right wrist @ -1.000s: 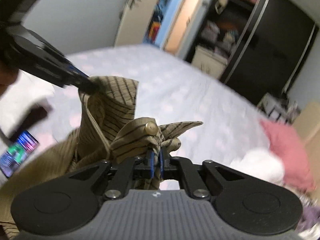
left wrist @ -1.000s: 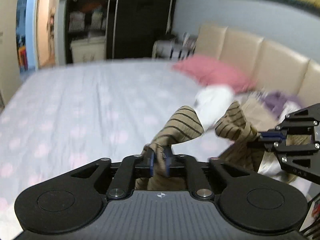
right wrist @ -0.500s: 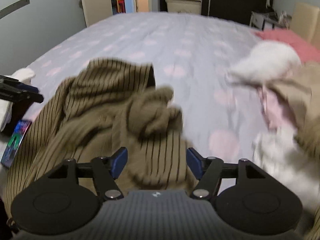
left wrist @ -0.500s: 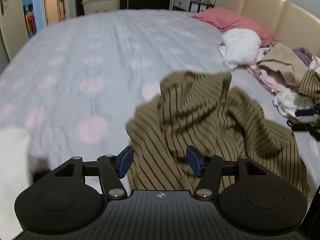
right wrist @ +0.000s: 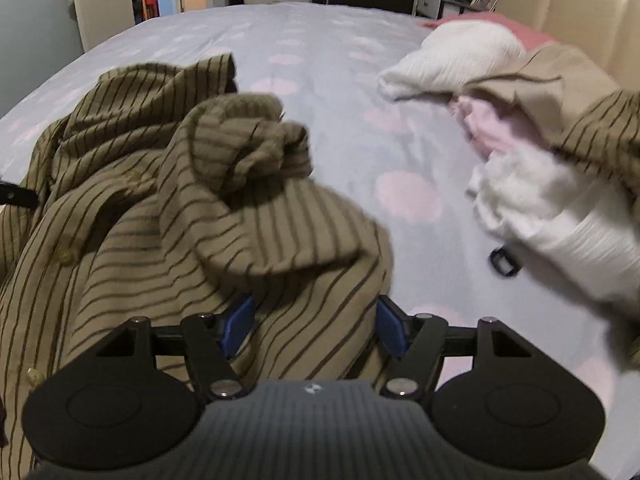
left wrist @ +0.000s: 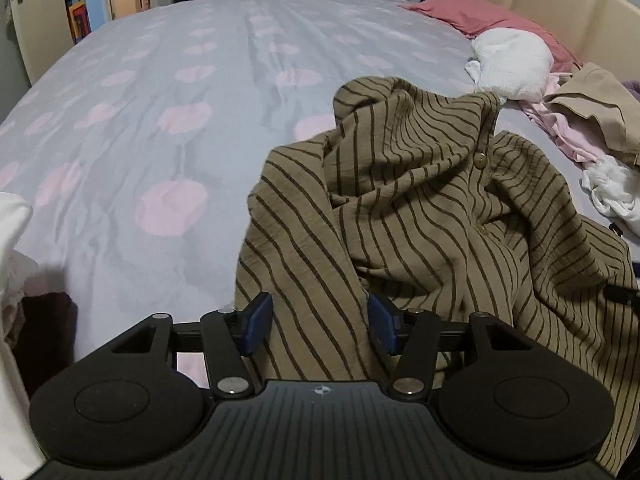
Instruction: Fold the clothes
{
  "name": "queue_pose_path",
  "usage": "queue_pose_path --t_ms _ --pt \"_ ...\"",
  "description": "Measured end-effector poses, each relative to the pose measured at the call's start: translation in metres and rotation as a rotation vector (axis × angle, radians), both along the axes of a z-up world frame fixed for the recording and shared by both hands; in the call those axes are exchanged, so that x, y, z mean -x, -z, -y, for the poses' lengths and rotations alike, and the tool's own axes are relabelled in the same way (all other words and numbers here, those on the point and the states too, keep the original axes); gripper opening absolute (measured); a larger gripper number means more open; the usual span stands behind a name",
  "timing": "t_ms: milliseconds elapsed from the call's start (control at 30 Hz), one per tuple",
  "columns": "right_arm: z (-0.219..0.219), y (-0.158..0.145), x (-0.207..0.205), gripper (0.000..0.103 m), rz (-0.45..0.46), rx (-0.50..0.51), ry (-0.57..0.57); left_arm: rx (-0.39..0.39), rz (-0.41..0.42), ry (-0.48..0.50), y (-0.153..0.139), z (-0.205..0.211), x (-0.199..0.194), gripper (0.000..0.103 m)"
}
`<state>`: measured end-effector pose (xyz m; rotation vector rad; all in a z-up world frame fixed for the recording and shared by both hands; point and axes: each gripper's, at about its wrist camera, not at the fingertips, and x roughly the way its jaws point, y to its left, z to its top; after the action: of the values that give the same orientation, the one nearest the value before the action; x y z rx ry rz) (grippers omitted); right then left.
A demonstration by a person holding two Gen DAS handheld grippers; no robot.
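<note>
A tan shirt with dark stripes and buttons (left wrist: 432, 208) lies crumpled on the bed, bunched into a raised heap. My left gripper (left wrist: 320, 326) is open, its blue pads spread wide with the shirt's near edge lying between them. The same shirt (right wrist: 192, 200) fills the left and middle of the right wrist view, one part rolled into a lump. My right gripper (right wrist: 314, 326) is open too, its pads apart over the shirt's near hem. Neither gripper pinches the cloth.
The lilac bedsheet with pink spots (left wrist: 168, 120) stretches far and left. A pile of clothes lies to the right: a white garment (right wrist: 460, 60), pink cloth (right wrist: 496, 128), a beige piece (right wrist: 560, 76). A pink pillow (left wrist: 480, 16) and beige headboard (left wrist: 560, 4) stand behind.
A second ago both grippers were shut on the striped shirt and held it up in the air. They have since opened, and the shirt has dropped onto the bed in a heap.
</note>
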<state>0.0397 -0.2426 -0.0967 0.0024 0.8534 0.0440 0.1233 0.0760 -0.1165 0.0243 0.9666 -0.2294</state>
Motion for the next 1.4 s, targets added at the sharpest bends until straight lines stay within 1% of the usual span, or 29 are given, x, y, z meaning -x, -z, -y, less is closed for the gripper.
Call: queue_pose_path --t_ms 33,67,100,133,233,300,333,433,500,600,667,700,767,800,833,867,900,933,967,1000,1033,1067,1167,1233,1300,1367,1400 --pt "0.004 -0.001 0.002 0.022 0.0 -0.017 0.006 0.01 -0.004 0.0 0.001 -0.001 0.0 0.034" --pt "0.008 -0.002 0.003 0.007 -0.001 -0.033 0.012 0.02 -0.007 -0.001 0.002 -0.002 -0.001 0.02" --pt "0.011 -0.003 0.005 0.006 -0.001 -0.05 0.018 0.03 -0.011 -0.001 0.004 -0.003 -0.001 0.0" --pt "0.015 -0.004 0.006 0.006 -0.002 -0.067 0.024 0.04 -0.015 -0.001 0.005 -0.005 -0.001 0.0" --pt "0.027 -0.007 0.011 0.005 -0.003 -0.117 0.042 0.121 -0.001 -0.037 -0.007 -0.03 0.003 0.0" --pt "0.034 -0.009 0.014 0.005 -0.004 -0.15 0.054 0.139 0.03 -0.067 -0.022 -0.052 0.01 0.0" --pt "0.041 -0.014 0.017 0.005 0.003 -0.164 0.06 0.149 0.046 -0.088 -0.03 -0.066 0.015 0.0" --pt "0.07 -0.047 0.035 0.005 0.06 -0.195 0.086 0.177 0.093 -0.153 -0.055 -0.106 0.029 0.0" --pt "0.089 -0.065 0.048 0.005 0.092 -0.208 0.113 0.168 0.112 -0.174 -0.066 -0.123 0.041 0.0" --pt "0.111 -0.078 0.063 0.005 0.106 -0.201 0.149 0.144 0.118 -0.18 -0.072 -0.136 0.059 0.0" --pt "0.121 -0.072 0.067 0.005 0.078 -0.183 0.168 0.118 0.11 -0.176 -0.07 -0.137 0.067 0.0" --pt "0.124 -0.063 0.066 0.005 0.041 -0.179 0.174 0.102 0.1 -0.172 -0.068 -0.137 0.07 0.0" --pt "0.129 -0.044 0.063 0.008 -0.046 -0.156 0.176 0.058 0.066 -0.152 -0.063 -0.134 0.072 0.0" --pt "0.127 -0.032 0.059 0.015 -0.111 -0.106 0.171 0.028 0.039 -0.134 -0.06 -0.131 0.071 0.0" --pt "0.123 -0.022 0.056 0.026 -0.153 -0.038 0.176 -0.007 0.014 -0.117 -0.057 -0.128 0.069 0.002" --pt "0.119 -0.018 0.055 0.03 -0.161 0.024 0.187 -0.035 0.008 -0.107 -0.058 -0.125 0.069 0.002" --pt "0.114 -0.018 0.055 0.034 -0.146 0.055 0.195 -0.06 0.007 -0.099 -0.059 -0.123 0.069 0.004" --pt "0.111 -0.022 0.055 0.042 -0.119 0.059 0.202 -0.085 0.006 -0.091 -0.061 -0.12 0.069 0.011" --pt "0.106 -0.027 0.055 0.046 -0.089 0.056 0.2 -0.11 0.005 -0.084 -0.063 -0.118 0.069 0.017" --pt "0.101 -0.033 0.053 0.05 -0.056 0.045 0.189 -0.126 0.022 -0.085 -0.067 -0.116 0.069 0.03" --pt "0.096 -0.04 0.051 0.051 -0.024 0.034 0.178 -0.14 0.042 -0.089 -0.071 -0.114 0.068 0.043" --pt "0.089 -0.044 0.048 0.052 0.0 0.024 0.161 -0.151 0.061 -0.086 -0.076 -0.11 0.067 0.047" --pt "0.061 -0.051 0.031 0.055 0.041 -0.007 0.086 -0.181 0.115 -0.073 -0.089 -0.094 0.062 0.048" --pt "0.042 -0.055 0.02 0.056 0.069 -0.027 0.036 -0.13 0.152 -0.046 -0.095 -0.082 0.057 0.048" --pt "0.02 -0.051 0.005 0.056 0.065 -0.066 -0.028 -0.042 0.164 0.01 -0.099 -0.064 0.051 0.048" --pt "-0.001 -0.04 -0.012 0.058 0.047 -0.09 -0.085 -0.036 0.142 0.05 -0.089 -0.044 0.043 0.048" --pt "-0.011 -0.034 -0.02 0.061 0.037 -0.099 -0.111 -0.036 0.129 0.068 -0.083 -0.034 0.039 0.048"
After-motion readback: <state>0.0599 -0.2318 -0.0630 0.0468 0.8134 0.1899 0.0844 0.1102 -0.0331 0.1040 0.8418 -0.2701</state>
